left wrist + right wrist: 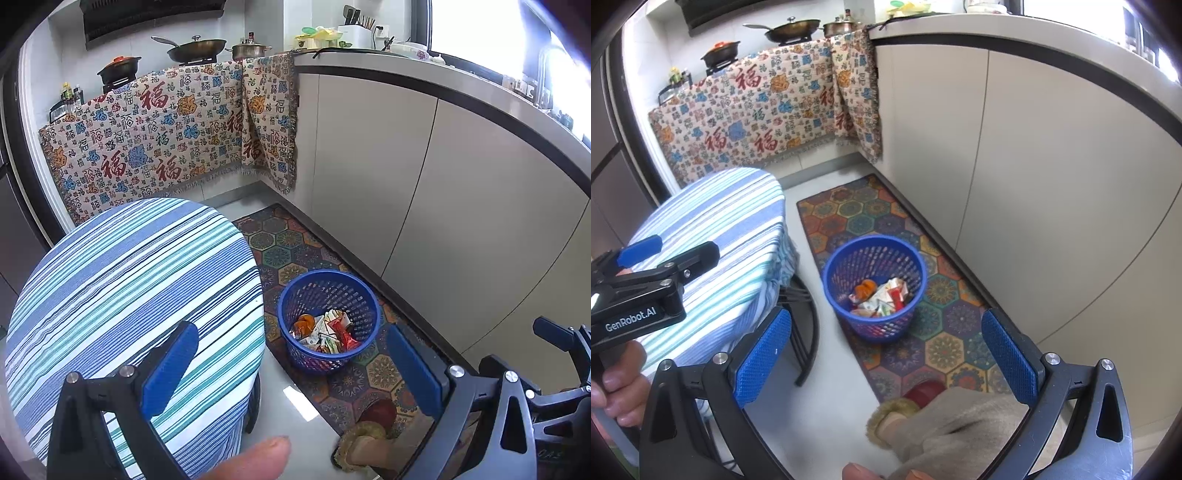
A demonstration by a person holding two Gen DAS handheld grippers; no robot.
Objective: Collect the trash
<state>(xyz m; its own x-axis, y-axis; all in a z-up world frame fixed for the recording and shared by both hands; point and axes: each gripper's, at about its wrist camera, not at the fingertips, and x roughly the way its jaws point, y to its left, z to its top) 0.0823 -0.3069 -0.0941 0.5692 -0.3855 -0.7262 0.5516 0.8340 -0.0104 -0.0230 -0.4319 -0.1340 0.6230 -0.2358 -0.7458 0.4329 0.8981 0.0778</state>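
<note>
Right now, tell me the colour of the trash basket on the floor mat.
Blue, with perforated walls; clearest in the right wrist view.

Striped table point(129, 280), hexagon-patterned mat point(871, 206), perhaps slippers point(919, 393)

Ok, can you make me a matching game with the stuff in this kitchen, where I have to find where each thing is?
Things:
1. blue plastic mesh basket
2. crumpled wrappers
3. blue-and-white striped cloth
4. dark frying pan

Places:
A. on the stove at the back
B. standing on the colourful hexagon-patterned mat
C. draped over the round table
D. inside the basket

Pairs: 1-B, 2-D, 3-C, 4-A
</note>
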